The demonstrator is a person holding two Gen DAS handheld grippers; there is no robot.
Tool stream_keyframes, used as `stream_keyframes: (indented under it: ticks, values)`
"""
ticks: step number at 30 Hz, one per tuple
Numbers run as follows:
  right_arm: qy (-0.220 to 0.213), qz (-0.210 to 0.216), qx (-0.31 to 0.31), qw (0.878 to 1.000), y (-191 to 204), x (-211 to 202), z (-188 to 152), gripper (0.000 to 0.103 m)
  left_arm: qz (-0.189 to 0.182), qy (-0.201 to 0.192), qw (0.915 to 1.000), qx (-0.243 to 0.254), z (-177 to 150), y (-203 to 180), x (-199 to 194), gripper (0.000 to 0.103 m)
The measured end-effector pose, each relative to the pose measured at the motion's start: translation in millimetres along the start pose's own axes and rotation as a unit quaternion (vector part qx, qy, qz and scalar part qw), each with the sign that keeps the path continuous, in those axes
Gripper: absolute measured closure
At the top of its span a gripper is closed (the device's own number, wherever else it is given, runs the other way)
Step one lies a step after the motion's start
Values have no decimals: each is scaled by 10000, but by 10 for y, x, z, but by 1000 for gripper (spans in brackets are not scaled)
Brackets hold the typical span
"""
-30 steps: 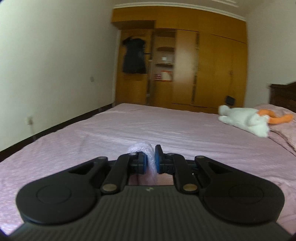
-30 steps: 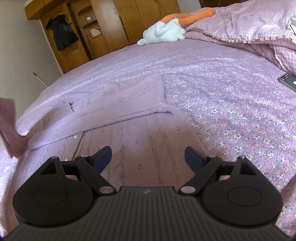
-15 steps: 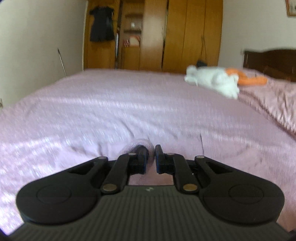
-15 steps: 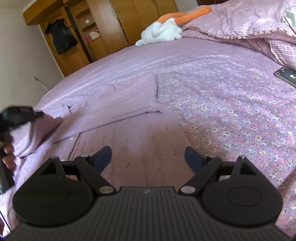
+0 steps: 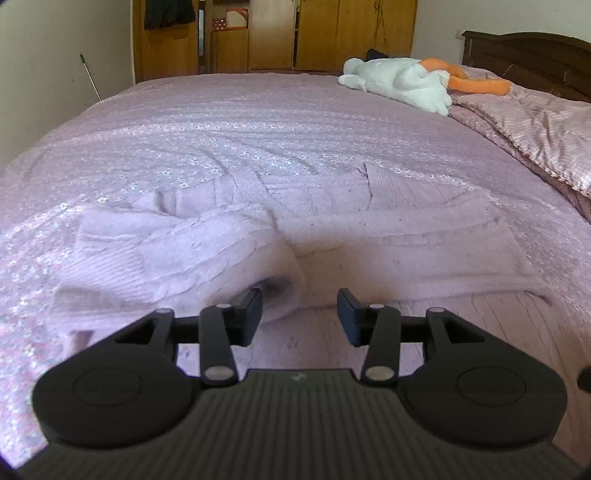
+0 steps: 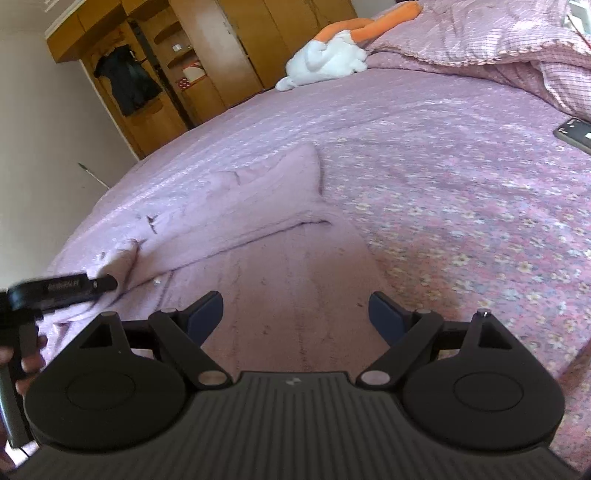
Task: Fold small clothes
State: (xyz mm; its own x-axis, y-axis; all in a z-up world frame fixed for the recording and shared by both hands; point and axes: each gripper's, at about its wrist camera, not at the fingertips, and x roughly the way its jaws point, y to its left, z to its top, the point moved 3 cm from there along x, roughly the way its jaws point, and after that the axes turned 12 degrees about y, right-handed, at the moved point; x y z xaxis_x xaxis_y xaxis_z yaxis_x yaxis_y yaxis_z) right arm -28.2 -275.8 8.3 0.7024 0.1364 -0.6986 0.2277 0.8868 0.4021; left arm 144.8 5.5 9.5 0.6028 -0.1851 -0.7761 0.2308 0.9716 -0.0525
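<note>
A pale pink knit sweater point(image 5: 388, 229) lies flat on the flowered pink bedspread point(image 5: 258, 122). One sleeve point(image 5: 177, 251) is folded in over the body, its cuff end bunched right at my left gripper point(image 5: 299, 314). That gripper's jaws are opening; the cuff lies by the left pad and nothing is pinched. In the right wrist view the left gripper point(image 6: 62, 290) shows at the left edge, low over the sleeve, with a hand on its grip. My right gripper point(image 6: 295, 314) is open above the sweater point(image 6: 258, 206) body with nothing between its fingers.
A white and orange plush toy point(image 5: 399, 83) lies at the far side of the bed. A pink quilt point(image 5: 535, 122) is heaped at the right by the dark headboard point(image 5: 524, 48). A phone point(image 6: 574, 133) lies on the bedspread at the right. Wooden wardrobes point(image 5: 277, 33) stand behind.
My left gripper came down and across with the sleeve, laid it on the sweater, and its jaws went from shut on the cuff to apart. The right gripper stayed put.
</note>
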Motion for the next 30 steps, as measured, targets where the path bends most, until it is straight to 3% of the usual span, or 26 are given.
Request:
stream_keyframes:
  ticks: [11, 17, 24, 30]
  values:
    - [355, 669, -893, 9931, 841, 169, 262, 13, 577, -78, 9980, -262, -279, 518, -431, 57]
    - [851, 1312, -1476, 9766, 1524, 355, 260, 13, 967, 40, 9939, -537, -441, 881, -582, 57]
    - [927, 1580, -2347, 9547, 2296, 588, 124, 13, 1142, 66, 9890, -936, -552, 1251, -767, 57]
    - [1060, 1564, -3014, 9346, 2844, 912, -28, 13, 1304, 231, 9840, -1191, -657, 1552, -833, 57]
